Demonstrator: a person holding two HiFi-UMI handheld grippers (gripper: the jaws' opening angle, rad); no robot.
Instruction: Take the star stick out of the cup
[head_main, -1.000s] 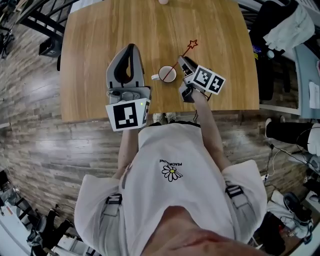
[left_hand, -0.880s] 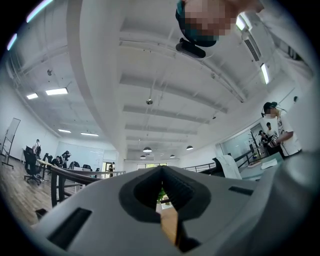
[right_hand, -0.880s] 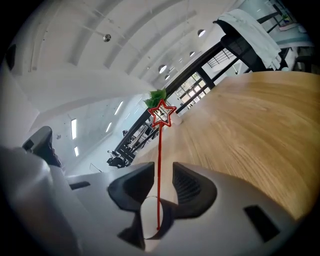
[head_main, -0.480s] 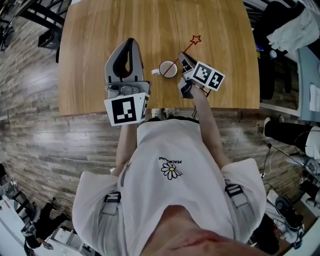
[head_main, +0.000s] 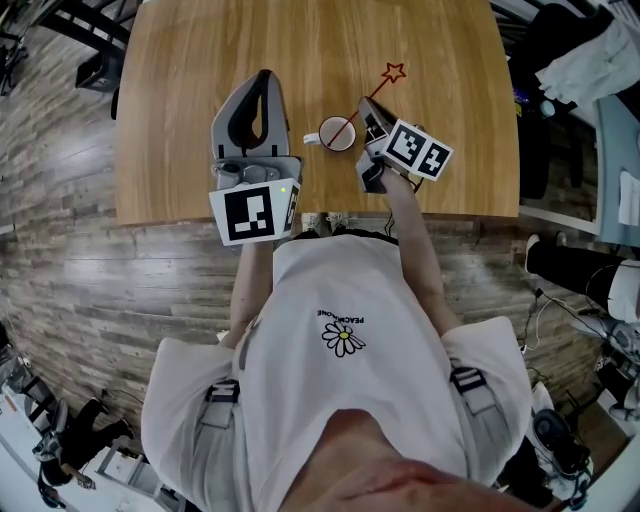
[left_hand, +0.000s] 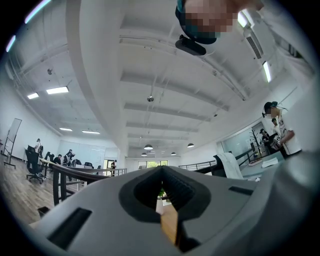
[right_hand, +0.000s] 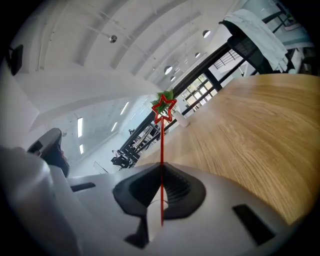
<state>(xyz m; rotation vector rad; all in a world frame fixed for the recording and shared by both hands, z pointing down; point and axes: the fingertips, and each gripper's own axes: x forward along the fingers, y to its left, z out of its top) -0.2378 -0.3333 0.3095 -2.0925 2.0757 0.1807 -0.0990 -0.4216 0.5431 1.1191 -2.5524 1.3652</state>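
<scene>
A white cup (head_main: 337, 133) stands on the wooden table (head_main: 200, 60), near its front edge. A thin red star stick (head_main: 383, 82) leans out of the cup toward the far right and ends in a red outlined star (head_main: 394, 72). My right gripper (head_main: 364, 104) sits just right of the cup, shut on the stick's shaft. In the right gripper view the stick (right_hand: 161, 145) runs up through the closed right gripper (right_hand: 161, 165) to the star (right_hand: 164, 107). My left gripper (head_main: 262, 80) hovers left of the cup, pointing up, shut on nothing; the left gripper (left_hand: 161, 168) sees only ceiling.
The table's front edge (head_main: 320, 215) runs just before the person's body. A small white object (right_hand: 182, 121) stands far along the tabletop. Dark furniture draped with pale cloth (head_main: 580, 50) is beyond the table's right side. Wood plank floor surrounds the table.
The head view has shifted slightly. My right gripper stays at the stick beside the cup, with the star a touch farther out. The left gripper holds its place.
</scene>
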